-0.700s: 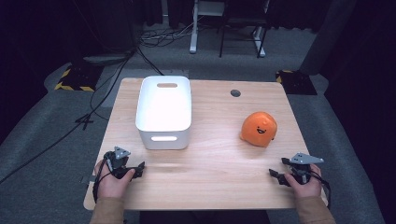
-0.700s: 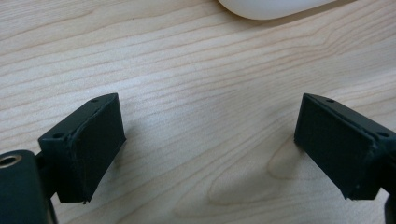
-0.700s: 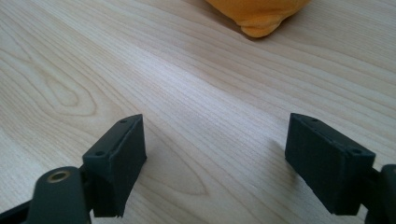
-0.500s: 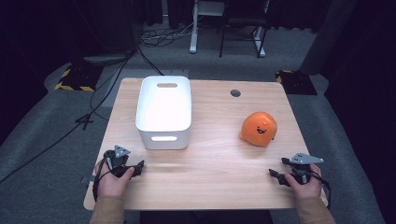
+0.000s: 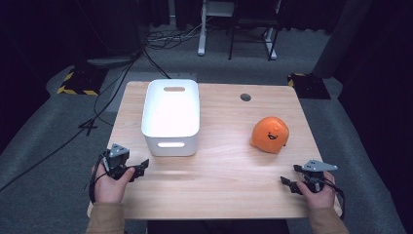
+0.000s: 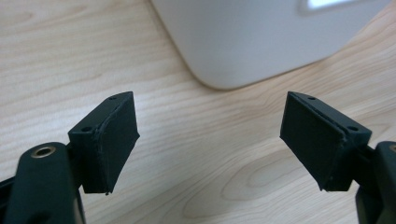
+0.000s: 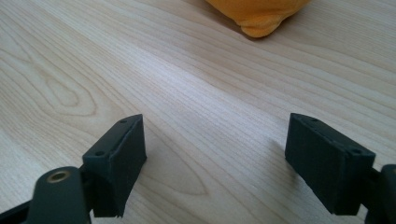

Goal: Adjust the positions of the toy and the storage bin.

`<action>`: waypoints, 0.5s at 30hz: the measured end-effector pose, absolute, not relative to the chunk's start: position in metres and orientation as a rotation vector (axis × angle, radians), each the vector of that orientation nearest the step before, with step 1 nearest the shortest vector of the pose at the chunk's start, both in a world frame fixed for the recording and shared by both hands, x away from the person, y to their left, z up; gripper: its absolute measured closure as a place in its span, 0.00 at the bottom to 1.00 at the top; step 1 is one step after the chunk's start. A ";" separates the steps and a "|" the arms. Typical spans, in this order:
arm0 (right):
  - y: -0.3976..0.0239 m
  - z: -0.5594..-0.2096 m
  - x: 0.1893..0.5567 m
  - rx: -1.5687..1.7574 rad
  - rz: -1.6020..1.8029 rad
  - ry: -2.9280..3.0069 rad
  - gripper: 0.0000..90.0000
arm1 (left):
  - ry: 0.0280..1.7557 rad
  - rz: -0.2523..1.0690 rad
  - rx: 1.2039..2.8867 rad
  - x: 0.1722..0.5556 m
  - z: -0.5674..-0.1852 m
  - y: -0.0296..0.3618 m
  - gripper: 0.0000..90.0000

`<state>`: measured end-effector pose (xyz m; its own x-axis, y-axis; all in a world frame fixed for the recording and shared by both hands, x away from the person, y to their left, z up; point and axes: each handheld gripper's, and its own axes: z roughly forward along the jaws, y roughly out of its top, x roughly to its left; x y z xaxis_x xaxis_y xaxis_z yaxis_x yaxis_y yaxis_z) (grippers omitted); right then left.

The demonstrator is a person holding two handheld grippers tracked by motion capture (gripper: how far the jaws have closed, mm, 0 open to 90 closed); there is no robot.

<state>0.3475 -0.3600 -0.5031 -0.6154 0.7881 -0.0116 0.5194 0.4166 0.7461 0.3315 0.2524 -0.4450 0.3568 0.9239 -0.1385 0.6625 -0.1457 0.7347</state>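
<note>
A white plastic bin with handle slots stands left of the table's middle; its near corner rises just beyond the jaws in the left gripper view. An orange plush toy with a smiling face lies at the right, and its lower edge shows at the top of the right gripper view. My left gripper rests low near the front left edge, a short way from the bin, open and empty. My right gripper sits near the front right corner, open with only bare wood between its jaws.
The wooden table has a round cable hole at the back right. Behind it on the grey floor stand chair and desk legs, loose cables and yellow-black striped blocks.
</note>
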 end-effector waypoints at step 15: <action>-0.360 -0.503 0.348 1.127 1.037 2.316 0.23 | 1.289 0.516 1.854 0.339 -0.401 0.236 0.22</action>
